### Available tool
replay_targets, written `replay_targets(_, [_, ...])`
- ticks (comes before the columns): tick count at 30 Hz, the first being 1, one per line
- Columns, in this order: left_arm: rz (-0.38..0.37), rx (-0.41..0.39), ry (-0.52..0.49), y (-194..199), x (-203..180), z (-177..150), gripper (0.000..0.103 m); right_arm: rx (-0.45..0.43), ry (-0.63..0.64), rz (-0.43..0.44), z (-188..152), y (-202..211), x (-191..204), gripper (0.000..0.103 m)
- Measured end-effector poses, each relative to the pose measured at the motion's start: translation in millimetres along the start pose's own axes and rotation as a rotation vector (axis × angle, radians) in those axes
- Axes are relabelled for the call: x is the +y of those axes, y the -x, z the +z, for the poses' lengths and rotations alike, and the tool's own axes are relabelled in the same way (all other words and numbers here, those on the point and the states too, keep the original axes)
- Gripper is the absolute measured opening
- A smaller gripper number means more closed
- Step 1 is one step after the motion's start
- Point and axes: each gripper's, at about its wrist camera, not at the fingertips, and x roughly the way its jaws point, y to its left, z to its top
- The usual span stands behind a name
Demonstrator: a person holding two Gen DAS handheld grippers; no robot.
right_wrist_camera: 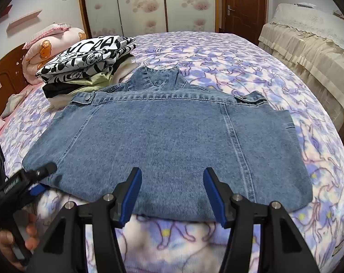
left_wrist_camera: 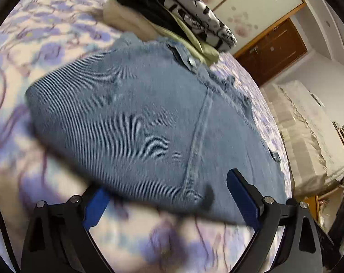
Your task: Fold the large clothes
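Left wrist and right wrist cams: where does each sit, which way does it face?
Left wrist: on the left gripper, tilted down at the denim jacket's near edge; own open blue fingers show.
Right wrist: on the right gripper, facing across the bed toward the door; own open fingers, plus the left gripper and the hand holding it.
Shared: jacket, folded clothes stack, bed.

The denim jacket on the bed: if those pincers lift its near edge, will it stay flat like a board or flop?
The denim jacket will probably droop rather than stay flat, since it already follows the soft bed. The thick seams and buttoned waistband suggest heavy cloth that folds in broad, stiff creases. It looks rough, so it is unlikely to slip from the blue pads.
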Motion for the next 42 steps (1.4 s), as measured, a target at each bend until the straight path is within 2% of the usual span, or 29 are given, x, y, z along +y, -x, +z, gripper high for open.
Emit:
replay_targets(6, [0.021,-0.055,0.050,-20,3,33,0.095,-0.005,-0.002,-0.002,9,-12,-2,0.056])
replay_targets(8, [0.035,-0.098,0.091,-21,4,40,0.081,-0.007,0.002,0.003,14,-17,-4,0.056])
replay_targets(10, [0.074,-0.120,0.105,-19,5,44,0.041,-0.012,0.013,0.016,20,-21,-3,0.056])
replay_targets(12, [0.101,-0.122,0.106,-17,5,47,0.022,-0.020,0.041,0.016,28,-28,3,0.056])
replay_targets(13, [0.098,-0.128,0.100,-15,4,47,0.018,-0.027,0.060,0.010,31,-32,7,0.056])
replay_targets(15, [0.108,-0.145,0.063,-6,-2,46,0.013,-0.038,0.093,-0.007,36,-42,15,0.048])
replay_targets(17, [0.140,-0.184,-0.033,5,-22,46,0.010,-0.006,0.129,-0.015,40,-60,24,0.018])
replay_targets(19, [0.160,-0.219,-0.105,15,-39,44,0.009,0.079,0.146,-0.008,40,-88,30,0.006])
replay_targets(21, [0.159,-0.255,-0.174,26,-59,41,0.008,0.150,0.173,-0.028,34,-111,34,0.005])
replay_targets(25, [0.170,-0.312,-0.294,43,-96,35,0.008,0.140,0.226,-0.063,29,-113,44,0.005])
replay_targets(27, [0.168,-0.331,-0.355,48,-117,33,0.008,0.153,0.199,-0.027,31,-112,38,0.005])
replay_targets(29, [0.167,-0.343,-0.415,50,-139,32,0.007,0.189,0.124,0.056,36,-108,23,0.004])
replay_targets(31, [0.159,-0.348,-0.472,53,-162,28,0.007,0.234,0.039,0.133,38,-101,2,0.002])
replay_targets(33, [0.133,-0.346,-0.529,52,-188,23,0.007,0.228,-0.002,0.147,36,-83,-21,0.002])
replay_targets(38, [0.034,-0.313,-0.637,33,-262,-5,0.007,0.161,-0.061,0.080,26,-30,-91,0.002])
replay_targets(42, [-0.034,-0.254,-0.713,-4,-313,-44,0.007,0.091,-0.201,-0.017,7,12,-165,0.002])
